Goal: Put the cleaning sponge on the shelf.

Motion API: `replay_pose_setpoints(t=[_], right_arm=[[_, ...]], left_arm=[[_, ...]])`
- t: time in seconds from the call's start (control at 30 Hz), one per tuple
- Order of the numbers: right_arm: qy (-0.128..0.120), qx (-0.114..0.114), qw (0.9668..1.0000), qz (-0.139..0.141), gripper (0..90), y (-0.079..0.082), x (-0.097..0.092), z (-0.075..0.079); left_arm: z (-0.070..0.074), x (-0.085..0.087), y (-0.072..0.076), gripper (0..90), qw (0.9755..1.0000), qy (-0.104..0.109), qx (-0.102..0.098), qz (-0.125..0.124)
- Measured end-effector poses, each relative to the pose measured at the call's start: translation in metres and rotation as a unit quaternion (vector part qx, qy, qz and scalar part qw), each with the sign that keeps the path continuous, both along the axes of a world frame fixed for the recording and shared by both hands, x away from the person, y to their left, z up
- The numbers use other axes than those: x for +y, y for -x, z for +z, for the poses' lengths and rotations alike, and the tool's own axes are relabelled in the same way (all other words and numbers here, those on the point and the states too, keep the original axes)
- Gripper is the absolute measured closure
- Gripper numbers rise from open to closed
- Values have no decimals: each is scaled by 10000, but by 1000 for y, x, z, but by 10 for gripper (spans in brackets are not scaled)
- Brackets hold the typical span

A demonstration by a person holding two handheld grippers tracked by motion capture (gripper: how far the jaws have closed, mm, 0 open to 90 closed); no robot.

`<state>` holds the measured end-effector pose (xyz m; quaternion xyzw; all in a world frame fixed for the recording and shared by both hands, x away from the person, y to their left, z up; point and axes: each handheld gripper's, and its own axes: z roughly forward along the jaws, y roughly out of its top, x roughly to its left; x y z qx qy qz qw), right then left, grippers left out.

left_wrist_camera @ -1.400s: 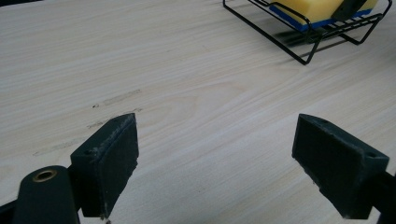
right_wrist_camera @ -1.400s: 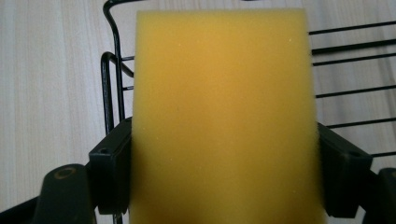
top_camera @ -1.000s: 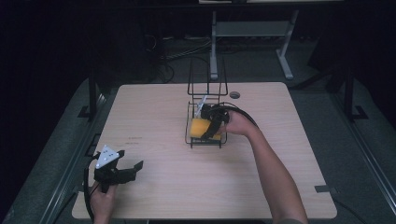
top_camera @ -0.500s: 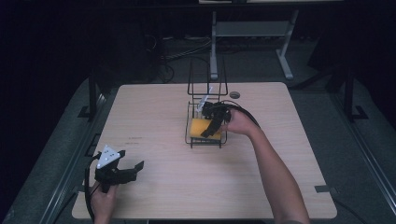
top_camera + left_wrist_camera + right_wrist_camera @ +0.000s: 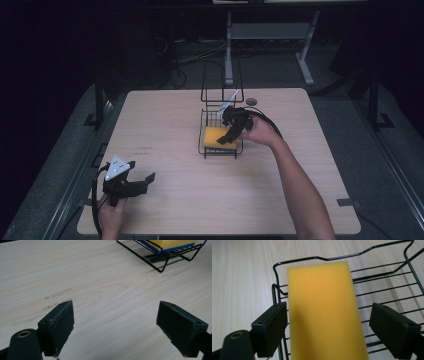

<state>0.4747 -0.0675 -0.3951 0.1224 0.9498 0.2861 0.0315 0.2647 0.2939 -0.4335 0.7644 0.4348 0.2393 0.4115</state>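
Sponge, yellow over a blue base, lay in the wire basket; judged light, soft, compressible, best pinched across its long sides. Right tool stood wide open astride it, gripping nothing; left tool gaped empty over the near-left table.

Wooden table, pale grain. Faint dark scuffs on it just ahead of the left tongs. Small dark round disc on the tabletop just beyond the right tongs, near the far edge. White metal stand on the floor, well beyond that. Cables trail across the floor beside it. Grey tape patch lies well right of both tongs, off the table's near corner.
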Motion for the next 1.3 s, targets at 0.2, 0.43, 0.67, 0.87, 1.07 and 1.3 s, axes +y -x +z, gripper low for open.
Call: replay_pose_setpoints(t=[0.2, 0.43, 0.67, 0.87, 1.07, 1.3], right_arm=[[-23, 32, 10000, -84, 142, 0, -4, 1], [-99, 68, 9999, -108, 143, 1, -9, 1], [-247, 62, 9993, -285, 143, 3, -18, -1], [-349, 74, 9988, -334, 142, 3, -25, 2], [-474, 63, 9981, -384, 142, 3, -32, 5], [-431, 17, 9981, -438, 143, 4, -37, 8]], left_arm=[[0, 1, 0, 141, 10000, 1, -9, -3], [0, 0, 0, 140, 10000, -4, -4, -8], [0, -1, 0, 141, 10000, -9, 2, -18], [0, -1, 0, 141, 10000, -9, -1, -18], [0, -1, 0, 141, 10000, -10, -1, -16], [0, -2, 0, 140, 10000, -12, 11, -6]])
